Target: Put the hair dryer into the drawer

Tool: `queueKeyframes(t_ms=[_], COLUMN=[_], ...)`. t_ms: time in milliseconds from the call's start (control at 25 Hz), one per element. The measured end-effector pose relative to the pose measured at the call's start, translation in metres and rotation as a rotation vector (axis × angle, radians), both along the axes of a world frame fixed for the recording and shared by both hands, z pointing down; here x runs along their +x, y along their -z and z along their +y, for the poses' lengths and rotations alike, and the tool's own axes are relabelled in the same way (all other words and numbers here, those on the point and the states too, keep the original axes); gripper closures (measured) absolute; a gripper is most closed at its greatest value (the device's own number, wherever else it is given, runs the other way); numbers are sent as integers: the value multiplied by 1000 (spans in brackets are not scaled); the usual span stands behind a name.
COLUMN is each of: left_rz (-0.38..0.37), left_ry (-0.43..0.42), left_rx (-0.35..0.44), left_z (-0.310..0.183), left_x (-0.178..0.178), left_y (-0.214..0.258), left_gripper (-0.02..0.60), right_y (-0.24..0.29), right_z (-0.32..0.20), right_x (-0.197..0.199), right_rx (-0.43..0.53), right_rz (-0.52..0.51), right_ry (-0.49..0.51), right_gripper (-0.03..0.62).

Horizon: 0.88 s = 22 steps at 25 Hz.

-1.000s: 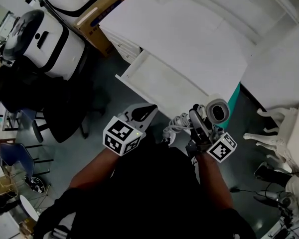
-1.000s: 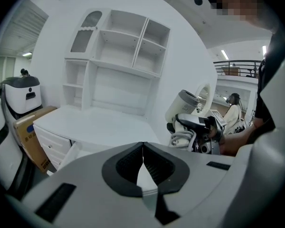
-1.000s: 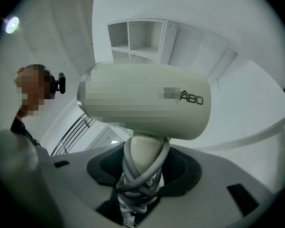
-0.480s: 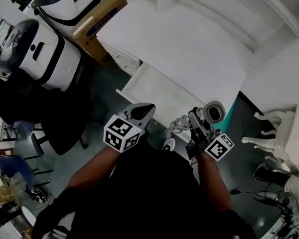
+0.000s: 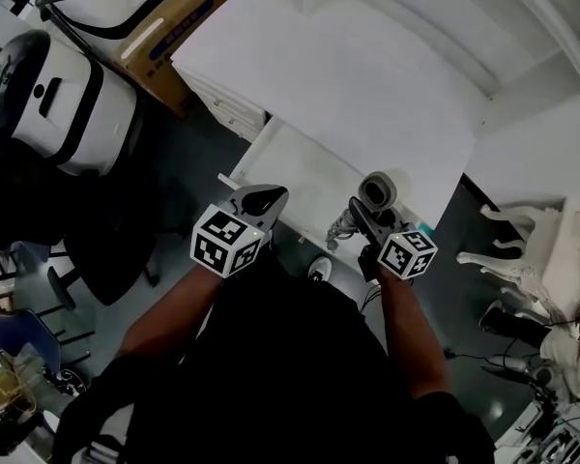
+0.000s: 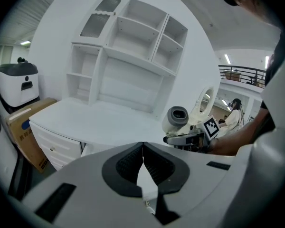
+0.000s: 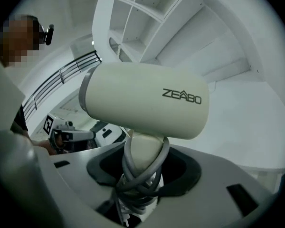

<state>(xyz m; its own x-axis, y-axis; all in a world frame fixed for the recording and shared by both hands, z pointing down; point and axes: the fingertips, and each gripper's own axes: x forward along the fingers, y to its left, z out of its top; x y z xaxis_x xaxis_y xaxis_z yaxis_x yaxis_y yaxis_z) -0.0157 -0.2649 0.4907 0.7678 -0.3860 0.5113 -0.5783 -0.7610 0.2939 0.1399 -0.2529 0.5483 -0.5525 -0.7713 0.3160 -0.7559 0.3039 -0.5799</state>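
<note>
**Set the dryer down inside the open drawer**

Your left gripper (image 5: 259,201) hovers at the drawer's (image 5: 292,162) near-left corner, its jaws pressed together on nothing. Hold it clear of the opening. Over the drawer's right end, your right gripper (image 5: 363,218) clamps the handle of the hair dryer (image 5: 375,189), with the cord (image 7: 138,177) wound round it. Lower it level so the cord misses the rim. Beyond the drawer lies the white desk top (image 5: 338,75). A cardboard box (image 5: 169,32) stands left of the drawer and a white chair (image 5: 522,254) right, on dark floor (image 5: 188,162).
</note>
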Motion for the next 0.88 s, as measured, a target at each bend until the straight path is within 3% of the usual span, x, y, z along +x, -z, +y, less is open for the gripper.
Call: queueKeyframes(t_ms=[480,880], left_rz=[-5,-18], left_ry=[37,91], left_rx=[-44,-91], left_z=[-28,-30], left_x=[-37,-65], left_y=[-18,-33], left_gripper=[571,572], right_y=[-116,-212], right_z=[-22,-25], right_x=[-31,-32], right_rx=[-183,-391], right_rz=[479,794], right_ry=[293,490], right_gripper=[382,382])
